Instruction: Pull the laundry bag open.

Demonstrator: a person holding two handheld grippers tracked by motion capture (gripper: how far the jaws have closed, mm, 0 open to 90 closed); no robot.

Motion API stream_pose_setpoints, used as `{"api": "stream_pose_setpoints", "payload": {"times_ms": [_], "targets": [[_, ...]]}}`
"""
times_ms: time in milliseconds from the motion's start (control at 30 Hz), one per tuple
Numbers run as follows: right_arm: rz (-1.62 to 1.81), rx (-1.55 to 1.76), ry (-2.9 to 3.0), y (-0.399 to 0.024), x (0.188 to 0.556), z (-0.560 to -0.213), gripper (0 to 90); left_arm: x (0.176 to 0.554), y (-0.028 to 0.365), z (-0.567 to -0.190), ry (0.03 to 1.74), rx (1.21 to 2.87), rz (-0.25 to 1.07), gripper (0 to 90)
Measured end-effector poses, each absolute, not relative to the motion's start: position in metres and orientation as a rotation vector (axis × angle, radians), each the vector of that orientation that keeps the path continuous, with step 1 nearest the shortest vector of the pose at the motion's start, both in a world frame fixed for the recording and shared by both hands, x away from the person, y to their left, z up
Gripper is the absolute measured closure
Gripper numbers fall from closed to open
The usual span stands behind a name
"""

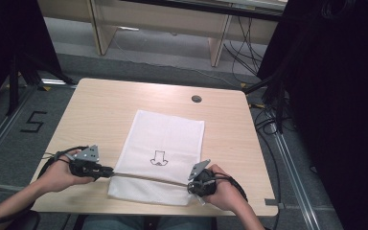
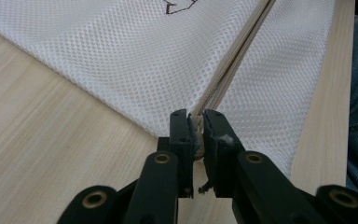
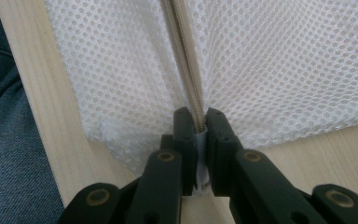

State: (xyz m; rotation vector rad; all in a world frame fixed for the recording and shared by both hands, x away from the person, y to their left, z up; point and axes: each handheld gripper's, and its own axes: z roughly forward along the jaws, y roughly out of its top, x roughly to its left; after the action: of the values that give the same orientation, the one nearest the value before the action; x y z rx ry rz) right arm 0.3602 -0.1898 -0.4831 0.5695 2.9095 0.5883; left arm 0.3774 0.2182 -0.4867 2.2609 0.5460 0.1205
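L gripper & R gripper both pinch the zip of the white mesh bag, pulled tight, on the table.

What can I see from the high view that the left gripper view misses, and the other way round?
The high view takes in the whole table, both hands, the right hand-held gripper, a small round grommet and the floor. The left gripper view gives the mesh weave up close and the left hand-held gripper shut on the bag's zipper end. Both share the white mesh bag with its dark drawing.
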Motion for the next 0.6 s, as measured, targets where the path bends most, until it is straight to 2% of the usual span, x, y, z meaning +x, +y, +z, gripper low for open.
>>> {"api": "stream_pose_setpoints", "payload": {"times_ms": [100,200,600], "targets": [[0.589,0.571,2.908,-0.190,0.360,-0.483,84.9,0.377,0.219,-0.490,0.556,2.314,0.167,82.2],[0.590,0.571,2.910,-0.190,0.360,-0.483,84.8,0.378,0.223,-0.494,0.593,2.276,0.126,82.2],[0.592,0.568,2.911,-0.190,0.360,-0.483,84.8,0.381,0.223,-0.499,0.585,2.327,0.136,82.2]]}}
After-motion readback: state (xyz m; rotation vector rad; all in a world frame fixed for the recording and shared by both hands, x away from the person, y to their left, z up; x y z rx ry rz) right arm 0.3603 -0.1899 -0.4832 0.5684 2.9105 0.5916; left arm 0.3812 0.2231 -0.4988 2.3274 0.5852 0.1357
